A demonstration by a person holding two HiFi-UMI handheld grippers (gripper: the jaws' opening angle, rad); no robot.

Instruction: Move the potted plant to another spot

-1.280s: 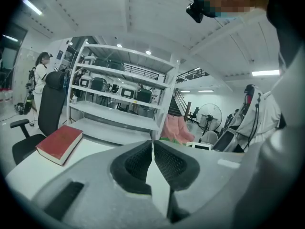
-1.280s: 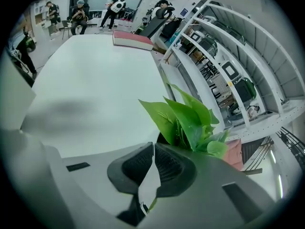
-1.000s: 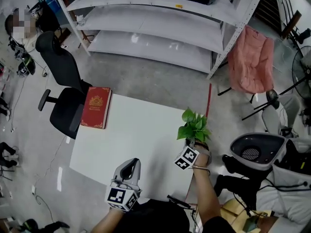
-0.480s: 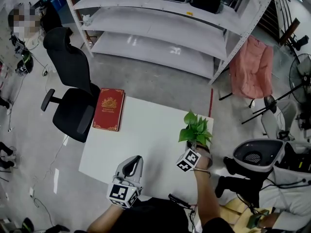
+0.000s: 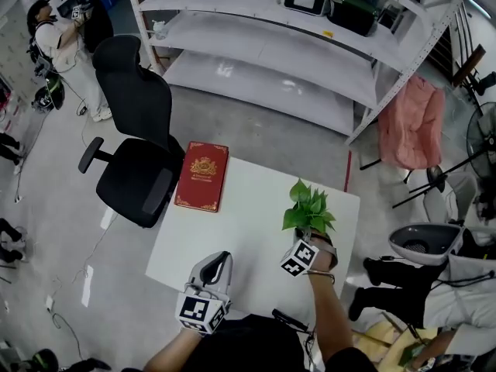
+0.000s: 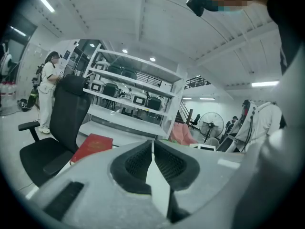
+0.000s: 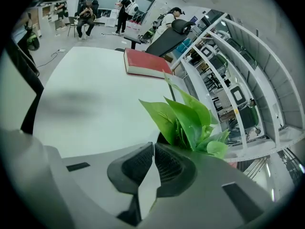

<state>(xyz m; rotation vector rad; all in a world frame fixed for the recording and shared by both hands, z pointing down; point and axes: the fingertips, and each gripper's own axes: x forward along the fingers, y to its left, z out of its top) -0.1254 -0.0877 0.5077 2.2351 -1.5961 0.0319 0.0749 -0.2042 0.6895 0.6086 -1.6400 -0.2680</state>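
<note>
Seemingly the right claw (image 7: pixel 153 146) pinches the potted plant (image 7: pixel 188 120) by its rim, leaves just beyond its tips; so thin a bite could slip and tip it onto the counter (image 7: pixel 86 94); left claw (image 6: pixel 153 149) closed, empty

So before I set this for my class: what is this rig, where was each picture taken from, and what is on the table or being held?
There is no robot here: a person holds a pair of tongs in each hand. The top-down picture comes from a camera on the person's head. The other two come from cameras riding on each pair, looking along its jaws. On the white table are a red book and, towards the right side, a green potted plant. The left tongs are shut and empty. The right tongs are closed at the plant's pot and seem to pinch its rim.
</note>
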